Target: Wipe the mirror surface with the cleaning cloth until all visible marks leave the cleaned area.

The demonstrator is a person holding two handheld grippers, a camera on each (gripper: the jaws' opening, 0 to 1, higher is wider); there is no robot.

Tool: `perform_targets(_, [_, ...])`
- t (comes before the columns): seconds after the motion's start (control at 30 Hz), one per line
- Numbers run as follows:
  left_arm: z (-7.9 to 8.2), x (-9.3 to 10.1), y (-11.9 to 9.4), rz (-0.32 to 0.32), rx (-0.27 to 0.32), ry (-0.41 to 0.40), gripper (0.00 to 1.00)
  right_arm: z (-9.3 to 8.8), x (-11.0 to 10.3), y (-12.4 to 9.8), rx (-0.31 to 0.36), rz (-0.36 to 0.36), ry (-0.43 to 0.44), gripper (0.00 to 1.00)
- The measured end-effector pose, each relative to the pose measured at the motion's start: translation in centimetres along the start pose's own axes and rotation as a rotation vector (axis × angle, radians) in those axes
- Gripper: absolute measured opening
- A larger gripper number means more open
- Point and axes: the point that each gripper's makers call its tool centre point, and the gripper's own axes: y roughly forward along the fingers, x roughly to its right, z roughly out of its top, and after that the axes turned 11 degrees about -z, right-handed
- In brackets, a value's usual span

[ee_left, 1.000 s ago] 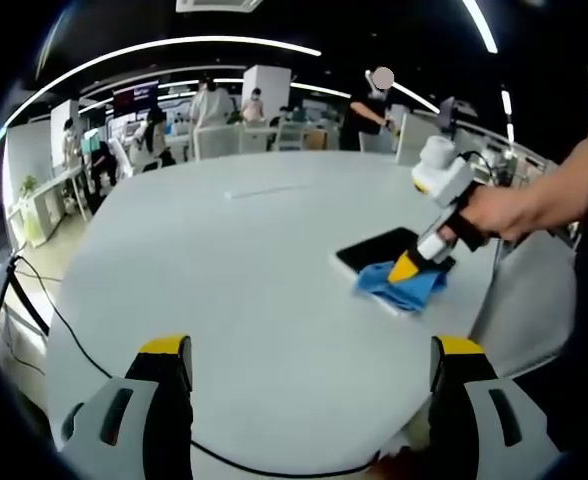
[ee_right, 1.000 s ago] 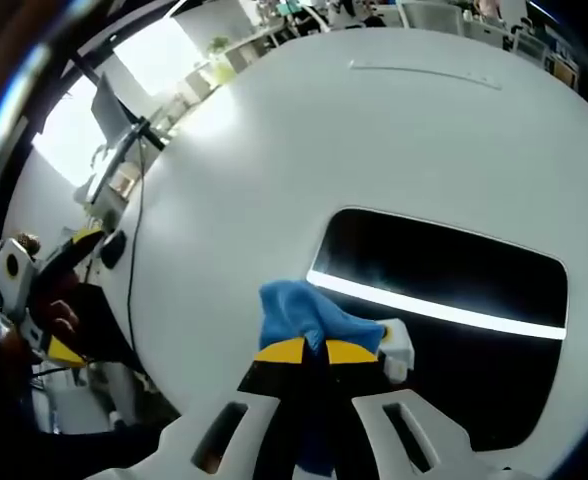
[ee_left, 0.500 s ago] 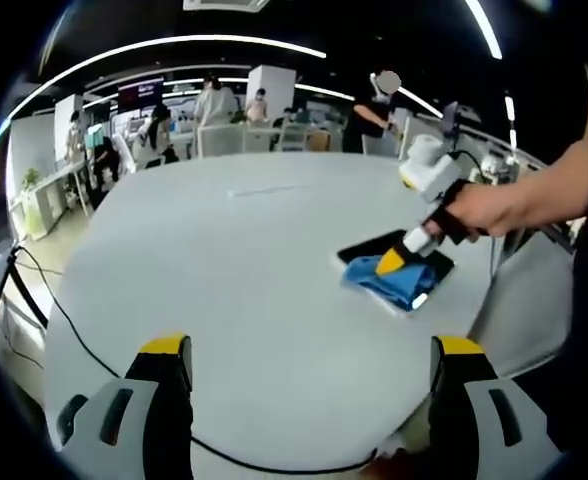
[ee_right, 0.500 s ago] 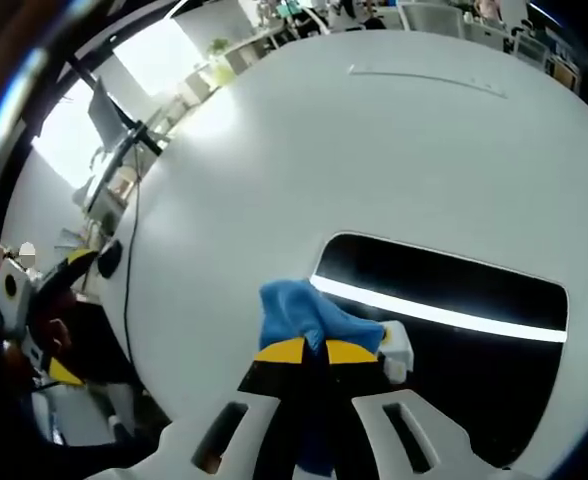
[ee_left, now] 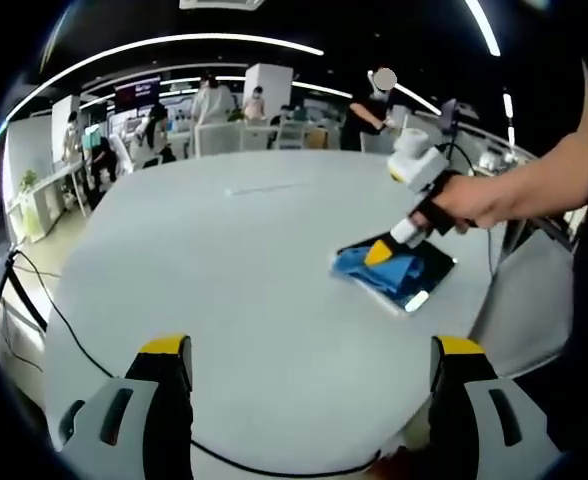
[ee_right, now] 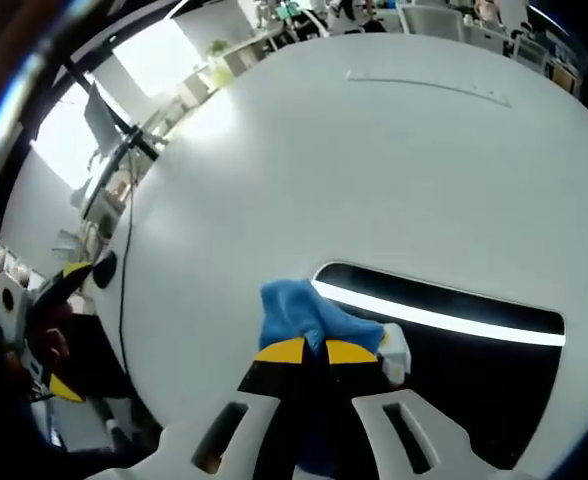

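In the left gripper view, the left tool [ee_left: 309, 365] is at the near edge of the white counter [ee_left: 224, 260], jaws wide apart and grasping nothing. A black cable [ee_left: 54, 310] runs over the counter edge on the left. Further right, the dark mirror [ee_left: 429, 265] lies flat on the counter, and the blue cleaning cloth [ee_left: 374, 270] covers its left part. A hand [ee_left: 474, 205] reaches in from the right with the forearm stretched, tilting the right tool [ee_left: 378, 253] down onto the cloth. In the right gripper view, the right tool [ee_right: 306, 350] is clenched on the cleaning cloth [ee_right: 299, 310], at the mirror's [ee_right: 474, 350] left end.
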Motion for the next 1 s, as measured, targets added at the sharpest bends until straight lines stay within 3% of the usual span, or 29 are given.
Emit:
perform_targets(0.73, [-0.4, -0.4, -0.2, 0.0, -0.01, -0.021, 1.0, 3.5, 0.8, 1.4, 0.031, -0.011, -0.005, 0.0])
perform_targets(1.0, [-0.4, -0.6, -0.2, 0.005, -0.012, -0.023, 1.0, 3.6, 0.8, 1.6, 0.033, 0.0, -0.029, 0.0])
